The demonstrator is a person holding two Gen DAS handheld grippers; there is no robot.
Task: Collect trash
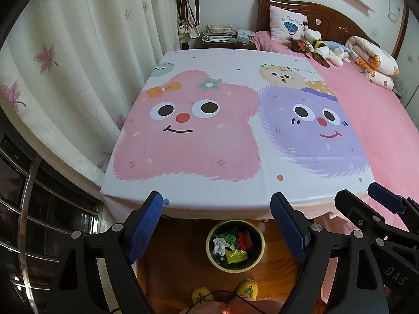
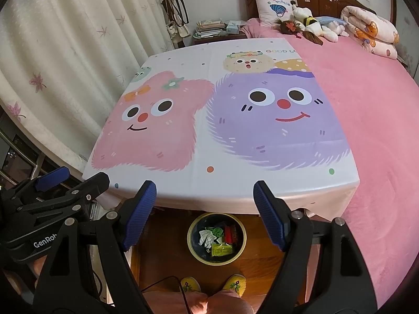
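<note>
Both my left fingers [image 1: 217, 214] and right fingers [image 2: 204, 200] hang spread and empty above the trash-filled bin [image 1: 235, 246] on the floor.

The bed [image 1: 379, 120] wears a pink sheet, and a cartoon-printed cloth [image 1: 209, 144] lies flat over its near left part. By the headboard [image 1: 327, 18] lie a pillow [image 1: 286, 23], plush toys [image 1: 322, 47] and a rolled quilt [image 1: 371, 62]. On the wooden floor [image 1: 170, 269] just off the bed's foot stands a bin [image 1: 235, 246] holding trash [image 1: 230, 244].
</note>
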